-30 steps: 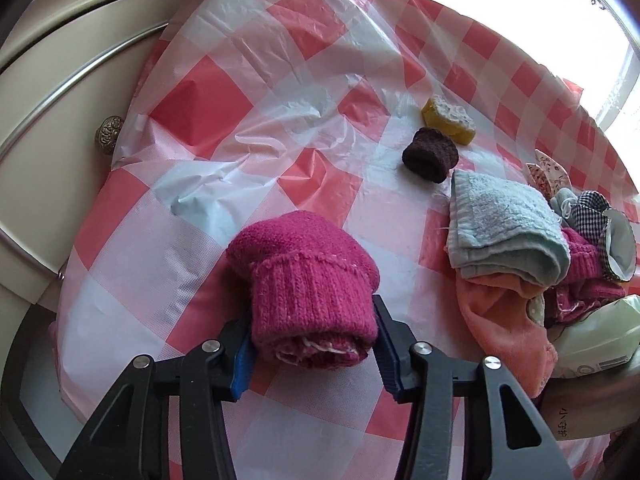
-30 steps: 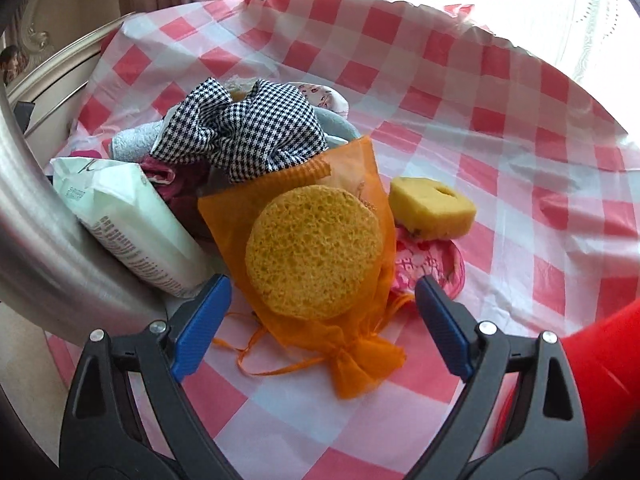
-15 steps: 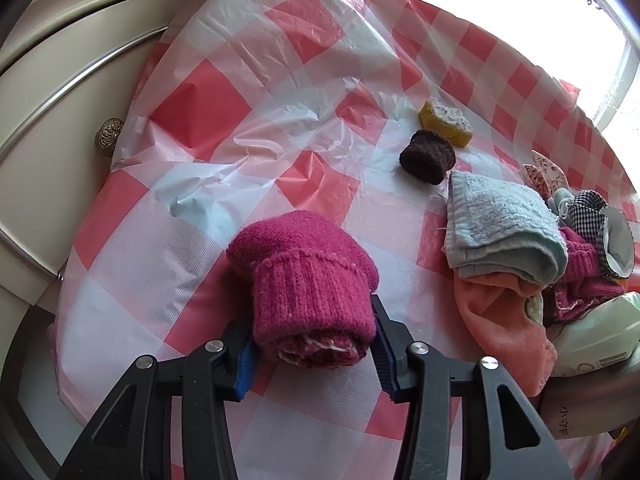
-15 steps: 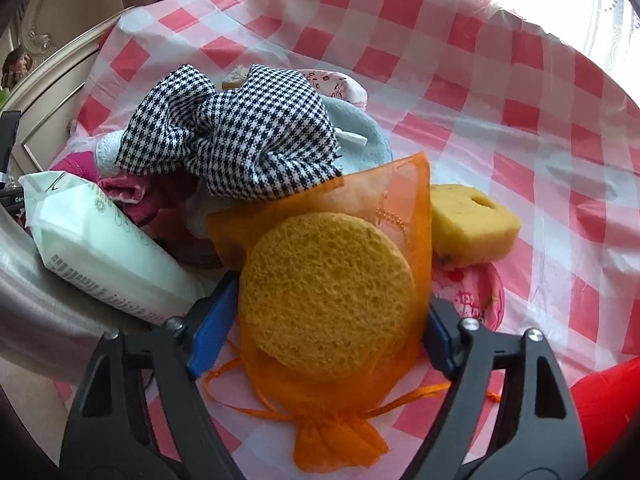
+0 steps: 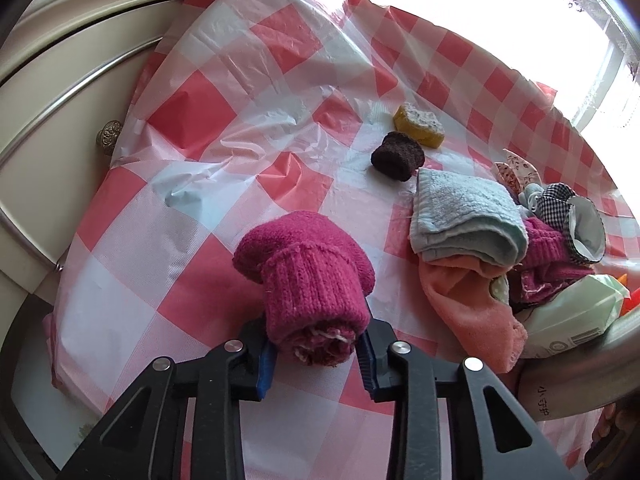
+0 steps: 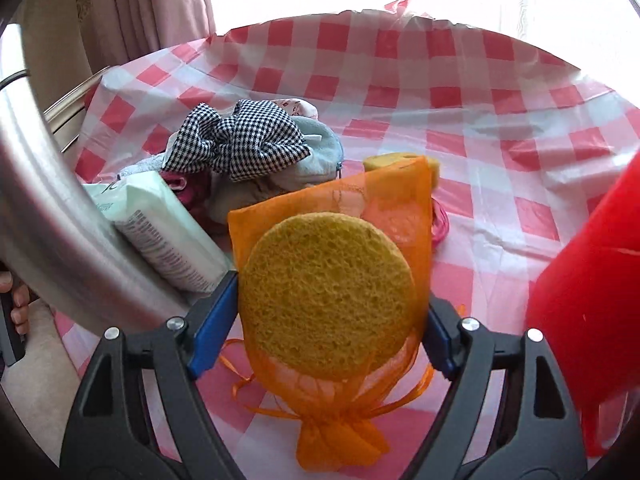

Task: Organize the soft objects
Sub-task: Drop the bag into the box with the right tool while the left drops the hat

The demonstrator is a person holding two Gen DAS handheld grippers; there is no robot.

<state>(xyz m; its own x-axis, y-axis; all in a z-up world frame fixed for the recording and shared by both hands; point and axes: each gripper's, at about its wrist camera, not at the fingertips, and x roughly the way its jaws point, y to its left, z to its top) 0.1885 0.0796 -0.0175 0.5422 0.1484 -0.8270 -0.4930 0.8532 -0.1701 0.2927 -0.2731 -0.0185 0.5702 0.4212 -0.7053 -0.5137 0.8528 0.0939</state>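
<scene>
My left gripper (image 5: pixel 316 354) is shut on a rolled magenta knit sock (image 5: pixel 312 280) and holds it over the red-and-white checked tablecloth (image 5: pixel 208 120). My right gripper (image 6: pixel 332 320) is shut on a round yellow sponge (image 6: pixel 326 296) in an orange mesh bag (image 6: pixel 340 436), lifted off the cloth. A pile of soft things lies to the left gripper's right: a pale blue towel (image 5: pixel 464 216), a peach cloth (image 5: pixel 472 312), a checked black-and-white cloth (image 6: pixel 240 140).
A brown knit roll (image 5: pixel 398 158) and a yellow sponge block (image 5: pixel 420 124) lie further back. A wipes pack (image 6: pixel 168 232) leans on a metal bowl rim (image 6: pixel 48 208). A red container (image 6: pixel 592 320) stands at right. A cream cabinet with a knob (image 5: pixel 108 136) is left.
My right gripper closed on the sponge in its orange bag and lifted it. My left gripper closed tighter on the magenta sock and raised it slightly.
</scene>
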